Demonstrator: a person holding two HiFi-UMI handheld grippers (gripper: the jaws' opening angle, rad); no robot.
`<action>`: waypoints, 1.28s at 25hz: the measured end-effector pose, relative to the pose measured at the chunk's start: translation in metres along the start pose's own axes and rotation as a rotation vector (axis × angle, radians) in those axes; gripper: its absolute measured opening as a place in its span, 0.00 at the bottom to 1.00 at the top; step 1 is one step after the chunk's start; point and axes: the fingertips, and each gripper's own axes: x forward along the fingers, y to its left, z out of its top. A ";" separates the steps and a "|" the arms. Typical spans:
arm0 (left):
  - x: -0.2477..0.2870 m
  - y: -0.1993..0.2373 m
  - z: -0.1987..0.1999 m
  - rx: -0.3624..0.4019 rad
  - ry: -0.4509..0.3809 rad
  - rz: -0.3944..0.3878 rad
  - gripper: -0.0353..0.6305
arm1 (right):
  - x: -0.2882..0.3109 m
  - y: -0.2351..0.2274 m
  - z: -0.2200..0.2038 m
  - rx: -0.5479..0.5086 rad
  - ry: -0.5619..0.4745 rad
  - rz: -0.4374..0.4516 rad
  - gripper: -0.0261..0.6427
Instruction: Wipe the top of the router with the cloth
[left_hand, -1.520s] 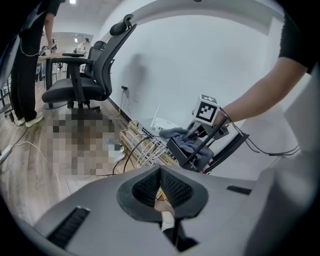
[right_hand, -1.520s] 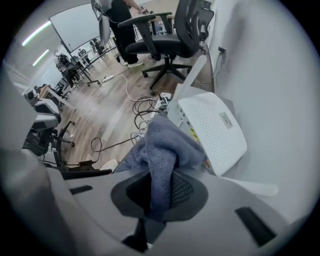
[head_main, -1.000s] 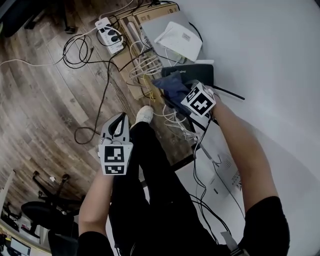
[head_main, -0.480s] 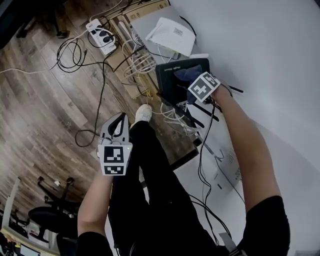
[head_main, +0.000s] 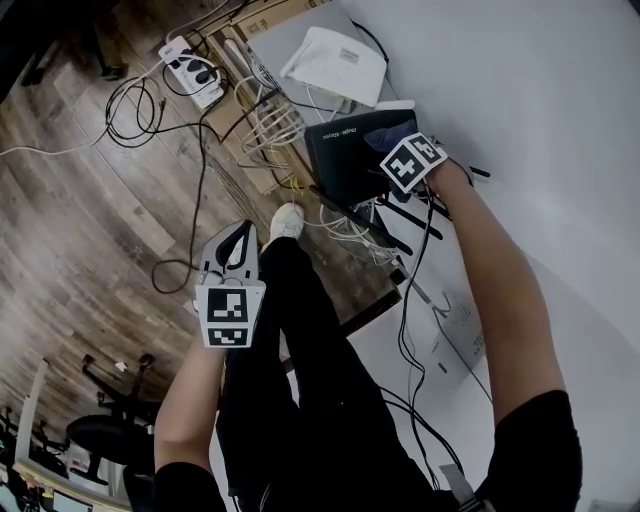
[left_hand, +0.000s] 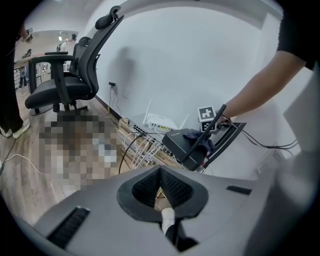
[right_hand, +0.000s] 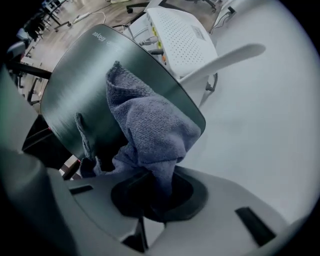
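1. Jaws, head view: right gripper (head_main: 398, 155) sits over the black router (head_main: 350, 160), at the router's edge nearest the wall. Left gripper (head_main: 237, 245) hangs well apart above the floor, beside the person's leg.
2. Left gripper view: jaws pressed together, nothing held. Router far ahead, antennas (left_hand: 214, 125) raised.
3. Right gripper view: jaws clenched on the blue-grey cloth (right_hand: 150, 125), which lies bunched on the router's glossy top near that wall-side edge.
4. Risk: nothing steadies the router, so a firm stroke may shift it or tug its cables (head_main: 280, 125). The bunched cloth could snag an antenna.
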 end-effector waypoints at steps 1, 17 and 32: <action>0.001 0.000 0.002 0.001 -0.001 0.001 0.06 | 0.001 0.000 0.000 -0.002 -0.001 0.007 0.08; -0.006 0.008 -0.006 -0.011 -0.014 0.012 0.06 | -0.022 0.029 0.021 -0.145 -0.077 0.036 0.08; -0.018 0.015 -0.017 -0.029 -0.029 0.025 0.06 | -0.075 0.085 0.088 -0.071 -0.379 0.244 0.08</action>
